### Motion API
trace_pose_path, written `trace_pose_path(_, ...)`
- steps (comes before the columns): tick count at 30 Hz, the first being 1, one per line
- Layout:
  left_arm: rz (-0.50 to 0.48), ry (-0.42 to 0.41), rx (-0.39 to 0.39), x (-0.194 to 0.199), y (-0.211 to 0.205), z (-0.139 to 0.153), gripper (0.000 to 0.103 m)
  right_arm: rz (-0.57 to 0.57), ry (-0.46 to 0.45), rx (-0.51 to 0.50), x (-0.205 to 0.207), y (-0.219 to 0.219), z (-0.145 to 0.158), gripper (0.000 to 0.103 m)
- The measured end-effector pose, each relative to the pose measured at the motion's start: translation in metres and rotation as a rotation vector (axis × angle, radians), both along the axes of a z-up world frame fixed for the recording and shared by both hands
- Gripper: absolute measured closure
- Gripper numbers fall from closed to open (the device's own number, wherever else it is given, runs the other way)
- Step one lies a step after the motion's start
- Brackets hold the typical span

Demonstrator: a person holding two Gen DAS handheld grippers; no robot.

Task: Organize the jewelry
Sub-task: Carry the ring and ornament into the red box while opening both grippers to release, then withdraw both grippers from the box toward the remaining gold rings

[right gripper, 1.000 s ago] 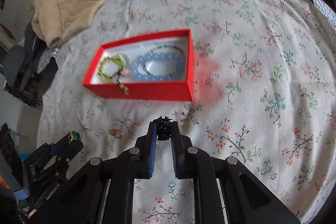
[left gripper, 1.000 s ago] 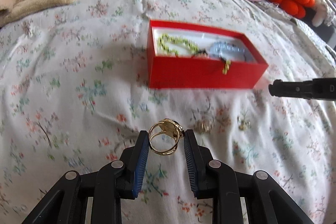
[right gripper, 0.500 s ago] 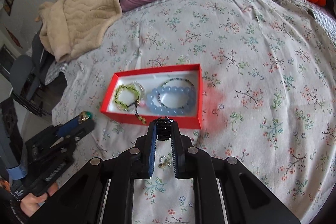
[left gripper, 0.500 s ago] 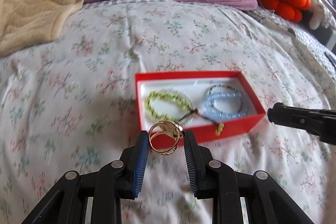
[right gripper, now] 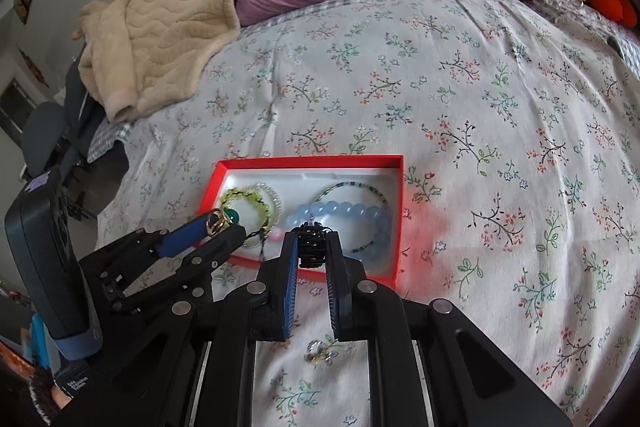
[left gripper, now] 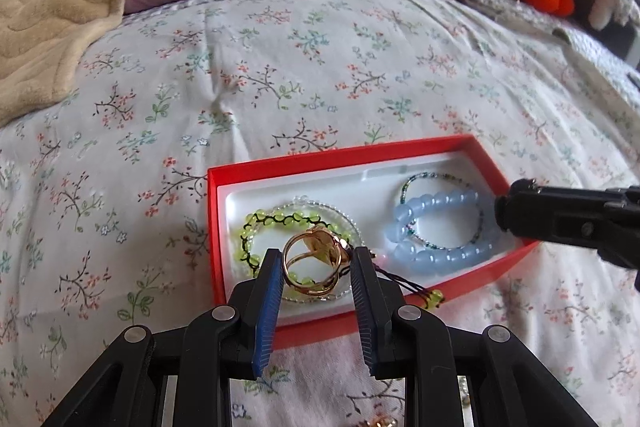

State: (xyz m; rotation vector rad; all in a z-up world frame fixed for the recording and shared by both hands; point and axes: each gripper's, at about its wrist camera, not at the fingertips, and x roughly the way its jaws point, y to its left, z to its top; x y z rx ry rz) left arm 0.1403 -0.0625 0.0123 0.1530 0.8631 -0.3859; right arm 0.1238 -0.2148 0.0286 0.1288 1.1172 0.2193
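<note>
Over the near left end of the red box (left gripper: 320, 159), my left gripper (left gripper: 316, 267) pinches the gold ring (left gripper: 314, 263); my right gripper (right gripper: 312, 251) clamps a small black ring (right gripper: 312, 245). Released carelessly, either could snag the green bead bracelet (left gripper: 272, 227) or bounce onto the floral bedspread (left gripper: 280, 67).

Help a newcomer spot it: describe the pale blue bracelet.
On the floral bedspread lies an open red box with a white lining. The pale blue bracelet lies in its right half, made of big round beads, unlike the small yellow-green beaded bracelet beside it.
</note>
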Motion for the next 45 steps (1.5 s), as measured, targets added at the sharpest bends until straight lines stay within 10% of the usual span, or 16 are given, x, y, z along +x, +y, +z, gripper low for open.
trace_pose_path(11,-0.002,0.002,0.025,0.002,0.001,-0.003,0.073,-0.027,0.026,0.010,0.005,-0.007,-0.009,0.088)
trace_pose_path(14,0.000,-0.003,0.028,-0.001,0.002,-0.001,0.058,-0.031,0.042,0.025,0.005,-0.009,-0.010,0.087)
trace_pose_path(28,0.033,0.003,0.007,-0.035,0.026,0.024,0.018,-0.058,0.007,0.044,-0.022,-0.030,0.021,0.038)
trace_pose_path(45,0.107,0.101,0.014,-0.072,0.046,0.019,0.005,-0.027,0.078,-0.059,-0.077,-0.023,0.013,0.030)
